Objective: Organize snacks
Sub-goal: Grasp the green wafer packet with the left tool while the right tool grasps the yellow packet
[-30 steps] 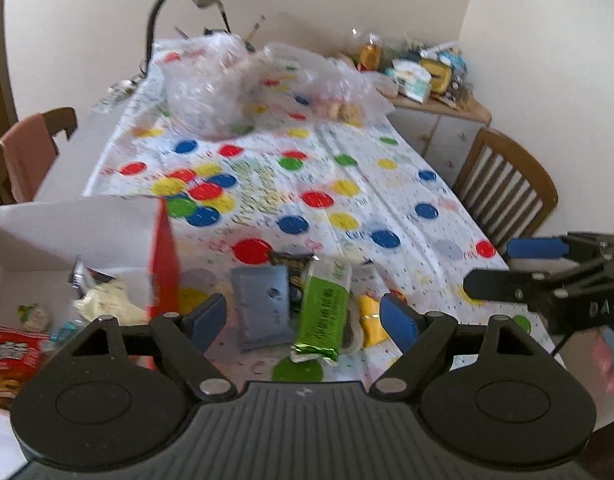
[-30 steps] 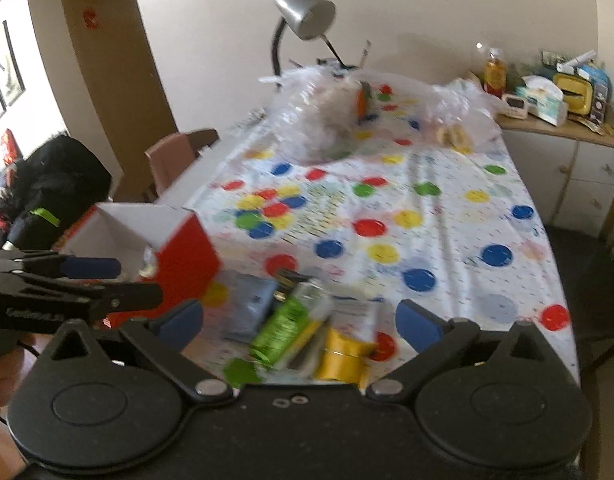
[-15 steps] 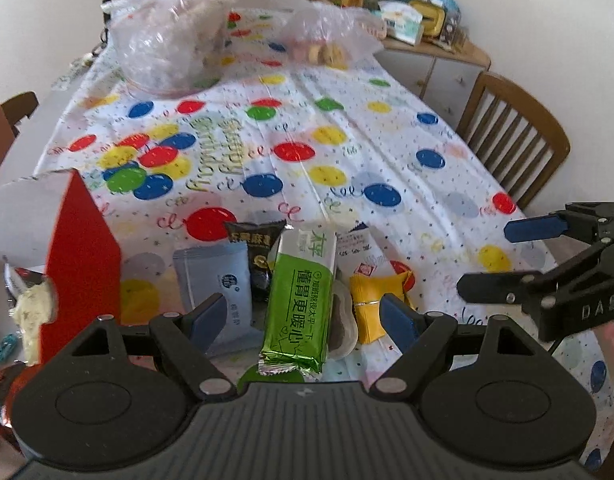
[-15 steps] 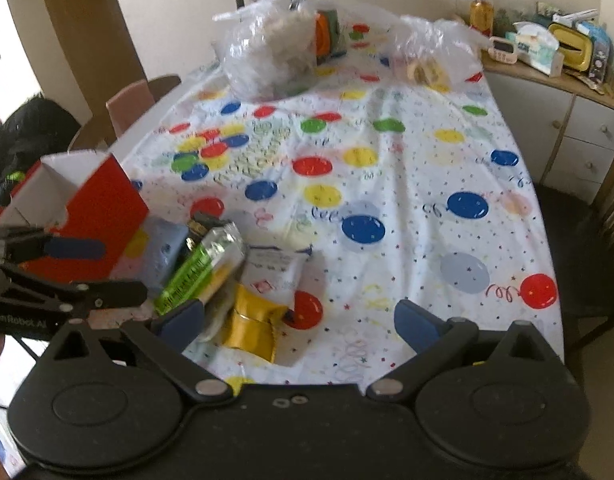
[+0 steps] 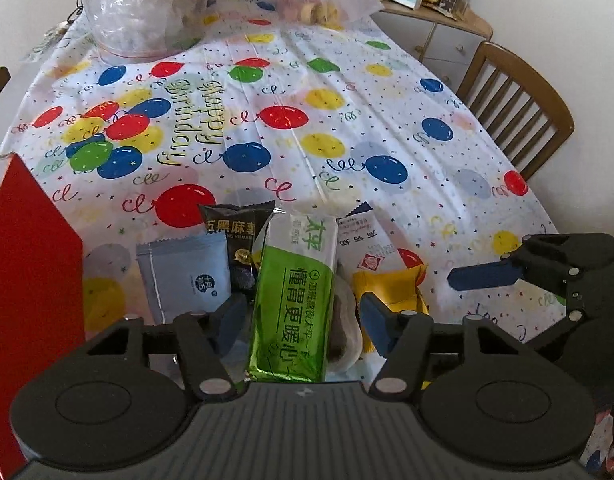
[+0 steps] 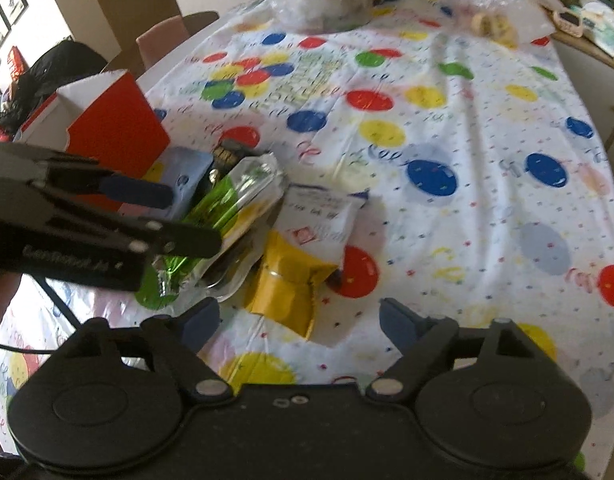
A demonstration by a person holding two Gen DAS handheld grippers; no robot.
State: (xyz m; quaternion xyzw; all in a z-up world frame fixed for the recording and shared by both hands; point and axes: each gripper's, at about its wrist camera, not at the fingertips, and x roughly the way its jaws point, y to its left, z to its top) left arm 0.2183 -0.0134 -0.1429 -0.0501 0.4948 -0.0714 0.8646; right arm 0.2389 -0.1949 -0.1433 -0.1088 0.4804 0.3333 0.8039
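Note:
A pile of snack packets lies near the table's front edge. A green packet (image 5: 293,300) lies on top, between the open fingers of my left gripper (image 5: 303,316). Around it are a grey-blue pouch (image 5: 185,272), a black packet (image 5: 235,236), a white packet (image 5: 367,244) and a yellow packet (image 5: 391,284). My right gripper (image 6: 297,326) is open and empty, just in front of the yellow packet (image 6: 287,284). The green packet (image 6: 223,200) and the left gripper (image 6: 143,208) also show in the right wrist view. The right gripper (image 5: 491,276) shows at the right of the left wrist view.
A red and white box (image 6: 107,120) stands left of the pile (image 5: 31,264). Clear plastic bags (image 5: 143,12) sit at the table's far end. A wooden chair (image 5: 519,112) stands at the right, with a cluttered sideboard (image 5: 435,4) behind it. The balloon-print tablecloth (image 5: 347,120) covers the table.
Both grippers have moved forward and down toward the pile. The green packet now lies between the left gripper's fingers. The right gripper has closed in on the yellow packet.

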